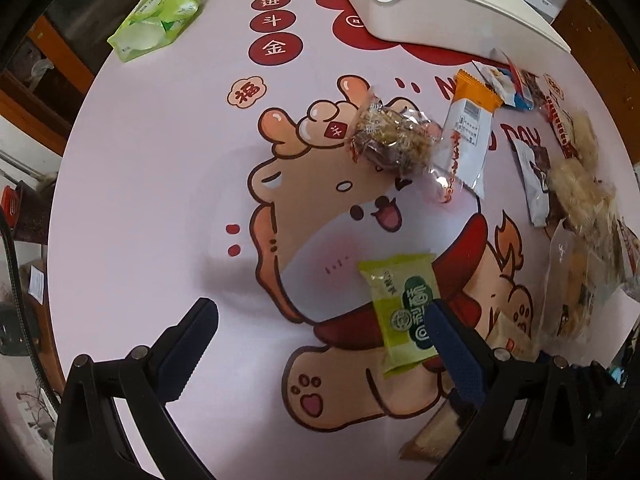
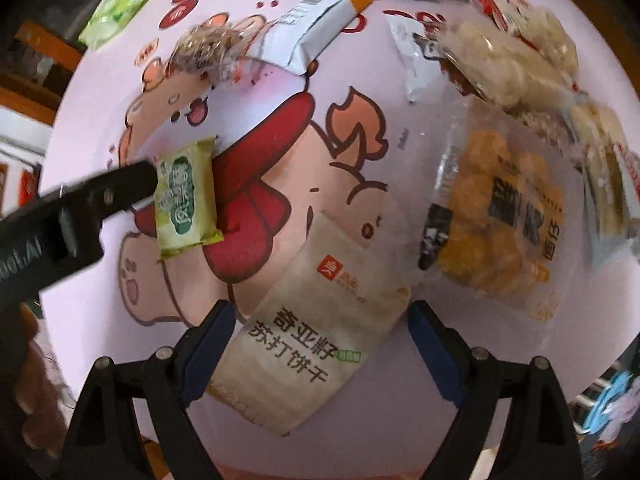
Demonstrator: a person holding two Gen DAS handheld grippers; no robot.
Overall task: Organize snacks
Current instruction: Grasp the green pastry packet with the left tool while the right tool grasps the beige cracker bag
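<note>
Nearby, white bin (image 1: 440, 8) interior unseen, both grippers (image 1: 320, 344) (image 2: 320, 344) spread, grasping nothing

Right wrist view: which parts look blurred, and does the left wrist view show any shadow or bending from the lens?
Right wrist view: the clear bag of yellow-brown snacks and the puffed pieces behind it look smeared, while the beige cracker packet between the open right gripper reads sharply. Left wrist view: sharper overall; a soft grey shadow lies ahead of the open left gripper, and the pink printed tablecloth curves toward the edges.
</note>
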